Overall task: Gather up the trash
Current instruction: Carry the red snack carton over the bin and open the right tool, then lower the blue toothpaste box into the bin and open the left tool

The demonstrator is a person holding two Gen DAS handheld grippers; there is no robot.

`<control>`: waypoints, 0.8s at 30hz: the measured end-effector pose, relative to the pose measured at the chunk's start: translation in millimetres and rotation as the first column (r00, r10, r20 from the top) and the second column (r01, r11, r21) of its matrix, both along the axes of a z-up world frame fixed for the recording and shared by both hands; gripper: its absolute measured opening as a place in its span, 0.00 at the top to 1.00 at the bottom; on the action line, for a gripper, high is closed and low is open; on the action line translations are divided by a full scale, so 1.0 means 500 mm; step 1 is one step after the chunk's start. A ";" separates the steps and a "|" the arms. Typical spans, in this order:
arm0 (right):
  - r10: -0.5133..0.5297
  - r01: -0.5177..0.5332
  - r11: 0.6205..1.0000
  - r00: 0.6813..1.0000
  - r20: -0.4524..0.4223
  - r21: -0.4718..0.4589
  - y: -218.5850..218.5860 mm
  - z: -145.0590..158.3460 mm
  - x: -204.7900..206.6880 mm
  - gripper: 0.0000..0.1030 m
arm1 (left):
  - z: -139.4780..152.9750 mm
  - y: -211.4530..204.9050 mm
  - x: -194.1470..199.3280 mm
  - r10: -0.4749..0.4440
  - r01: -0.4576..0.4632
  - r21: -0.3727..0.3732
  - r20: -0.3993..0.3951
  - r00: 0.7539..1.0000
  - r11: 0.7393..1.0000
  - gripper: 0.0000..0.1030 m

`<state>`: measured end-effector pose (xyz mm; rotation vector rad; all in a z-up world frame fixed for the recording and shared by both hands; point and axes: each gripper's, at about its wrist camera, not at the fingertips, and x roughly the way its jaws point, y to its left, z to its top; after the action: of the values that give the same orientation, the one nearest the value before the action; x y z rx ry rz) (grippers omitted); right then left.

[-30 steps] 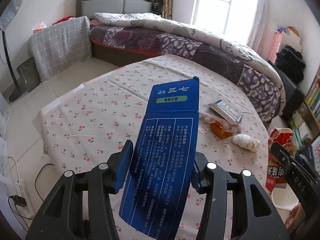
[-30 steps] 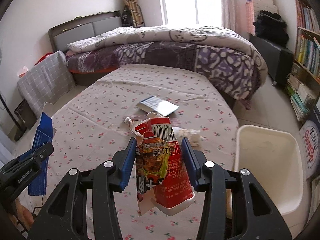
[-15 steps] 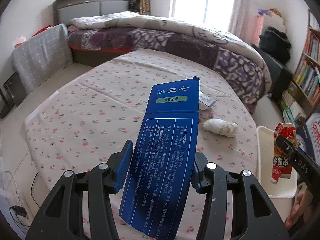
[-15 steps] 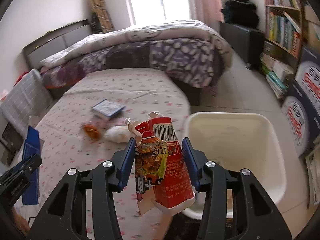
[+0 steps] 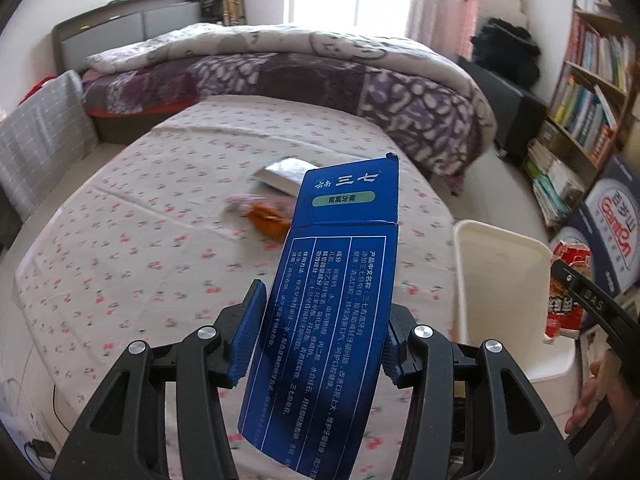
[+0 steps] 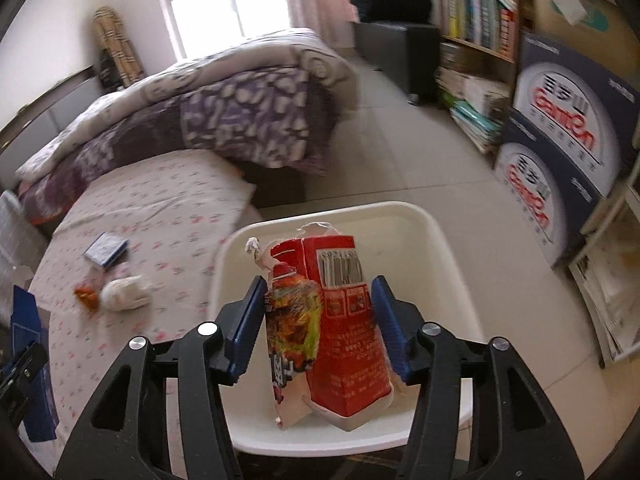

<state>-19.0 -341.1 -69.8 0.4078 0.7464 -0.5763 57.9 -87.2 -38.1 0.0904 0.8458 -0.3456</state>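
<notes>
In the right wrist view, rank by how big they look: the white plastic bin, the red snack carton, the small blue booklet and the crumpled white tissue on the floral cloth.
1. White plastic bin
2. Red snack carton, though nearness to the camera inflates it
3. Crumpled white tissue and small blue booklet: alike, unranked

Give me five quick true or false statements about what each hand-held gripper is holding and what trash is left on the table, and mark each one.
1. The left hand-held gripper holds a blue toothpaste box. True.
2. The right hand-held gripper is empty. False: it is shut on red snack packaging and a second wrapper.
3. In the right wrist view, the red snack packaging hangs in front of the white bin. True.
4. The white bin stands on top of the table. False: it is on the floor beside the table.
5. The table's floral cloth has no trash left. False: an orange wrapper and a crumpled white wad lie there.
</notes>
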 end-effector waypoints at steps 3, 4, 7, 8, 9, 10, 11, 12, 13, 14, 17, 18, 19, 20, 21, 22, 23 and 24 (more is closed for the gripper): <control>-0.046 0.046 0.999 0.999 0.000 -0.002 -0.030 -0.001 -0.018 0.31 | 0.001 -0.041 -0.002 -0.039 0.039 0.000 -0.008 0.999 0.999 0.51; -0.063 0.063 0.998 0.998 0.002 -0.005 -0.039 0.000 -0.024 0.28 | 0.002 -0.056 -0.003 -0.053 0.053 -0.001 -0.011 0.999 0.999 0.51; -0.105 0.105 0.994 0.994 0.005 -0.011 -0.062 0.000 -0.042 0.19 | 0.004 -0.100 -0.007 -0.091 0.091 -0.006 -0.019 0.996 0.996 0.51; -0.117 0.117 0.993 0.993 0.006 -0.012 -0.071 -0.001 -0.050 0.17 | 0.004 -0.111 -0.008 -0.101 0.101 -0.007 -0.021 0.995 0.995 0.51; -0.128 0.128 0.992 0.992 0.006 -0.011 -0.079 -0.002 -0.055 0.16 | 0.004 -0.124 -0.007 -0.111 0.111 -0.007 -0.024 0.994 0.994 0.51; -0.146 0.146 0.989 0.989 0.007 -0.008 -0.091 -0.005 -0.064 0.15 | 0.004 -0.141 -0.008 -0.124 0.124 -0.007 -0.028 0.992 0.992 0.51; -0.156 0.156 0.988 0.988 0.007 -0.006 -0.097 -0.006 -0.070 0.14 | 0.003 -0.152 -0.006 -0.132 0.132 -0.008 -0.032 0.991 0.991 0.51; -0.172 0.172 0.985 0.985 0.005 -0.004 -0.108 -0.009 -0.078 0.13 | 0.003 -0.168 -0.006 -0.144 0.144 -0.010 -0.039 0.989 0.990 0.51; -0.183 0.183 0.983 0.983 0.003 -0.002 -0.116 -0.010 -0.084 0.13 | 0.002 -0.183 -0.007 -0.156 0.156 -0.011 -0.044 0.987 0.988 0.51; -0.190 0.190 0.982 0.982 0.002 -0.002 -0.121 -0.012 -0.087 0.13 | 0.001 -0.195 -0.008 -0.167 0.167 -0.011 -0.047 0.985 0.986 0.51; -0.220 0.220 0.975 0.975 -0.005 -0.001 -0.146 -0.018 -0.107 0.12 | -0.001 -0.242 -0.013 -0.205 0.205 -0.009 -0.057 0.977 0.979 0.51; -0.228 0.228 0.974 0.974 -0.007 -0.001 -0.152 -0.020 -0.112 0.11 | -0.001 -0.255 -0.015 -0.216 0.216 -0.009 -0.061 0.975 0.976 0.51; -0.240 0.240 0.971 0.971 -0.010 0.001 -0.162 -0.024 -0.119 0.11 | -0.002 -0.271 -0.018 -0.228 0.228 -0.010 -0.065 0.972 0.974 0.51; -0.247 0.247 0.969 0.969 -0.013 0.003 -0.169 -0.026 -0.125 0.11 | -0.003 -0.285 -0.020 -0.238 0.238 -0.011 -0.068 0.969 0.971 0.51; -0.252 0.252 0.968 0.968 -0.015 0.005 -0.174 -0.027 -0.129 0.11 | -0.003 -0.300 -0.022 -0.250 0.250 -0.012 -0.070 0.966 0.968 0.51; -0.260 0.260 0.966 0.965 -0.018 0.006 -0.180 -0.030 -0.135 0.11 | -0.005 -0.312 -0.025 -0.259 0.259 -0.014 -0.074 0.963 0.966 0.51; -0.267 0.267 0.964 0.964 -0.019 0.005 -0.185 -0.032 -0.139 0.11 | -0.005 -0.321 -0.027 -0.266 0.265 -0.017 -0.078 0.961 0.964 0.51; -0.274 0.274 0.962 0.961 -0.022 0.004 -0.191 -0.034 -0.144 0.10 | -0.007 -0.332 -0.029 -0.274 0.273 -0.021 -0.082 0.958 0.962 0.51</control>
<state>-91.2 -436.5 -86.8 0.5167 0.7167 -0.8399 43.3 -253.3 -41.3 0.1863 0.9171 -0.6169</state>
